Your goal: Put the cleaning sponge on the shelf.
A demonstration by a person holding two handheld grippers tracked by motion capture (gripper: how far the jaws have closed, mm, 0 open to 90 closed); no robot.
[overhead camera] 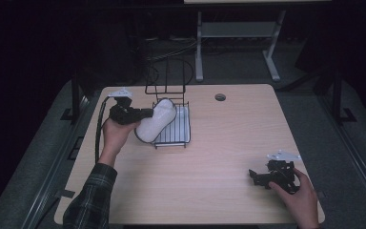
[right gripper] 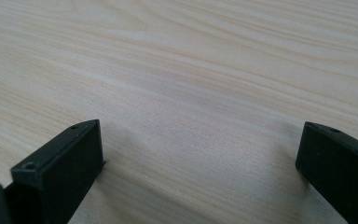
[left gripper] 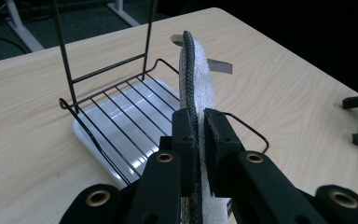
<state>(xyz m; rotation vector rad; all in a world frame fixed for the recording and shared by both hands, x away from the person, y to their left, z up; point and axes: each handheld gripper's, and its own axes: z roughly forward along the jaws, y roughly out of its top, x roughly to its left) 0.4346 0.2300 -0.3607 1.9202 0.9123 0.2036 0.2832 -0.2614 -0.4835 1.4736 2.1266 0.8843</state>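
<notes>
Left tongs (overhead camera: 145,113) at the counter's (overhead camera: 228,143) far left, clamped on the dark-trimmed edge of a white oven mitt (overhead camera: 156,123); in the left gripper view the tongs (left gripper: 198,126) pinch only that thin rim, the mitt (left gripper: 196,79) standing on edge and running away from the jaws. Mitt hangs over the near-left corner of the black wire rack (overhead camera: 171,125), which sits on a white tray (overhead camera: 185,125); cannot tell whether the fabric touches the wires. Risk, as I judge it: the grip is narrow, so the limp mitt could sag, slip out, or snag a rack wire (left gripper: 121,116) and drag rack and tray along if moved sideways. The tall wire handle (overhead camera: 167,76) behind is a further catch point. Right tongs (overhead camera: 252,175) rest low at the counter's near right, well apart from the mitt, jaws spread wide with nothing but bare wood (right gripper: 191,93) between them.
</notes>
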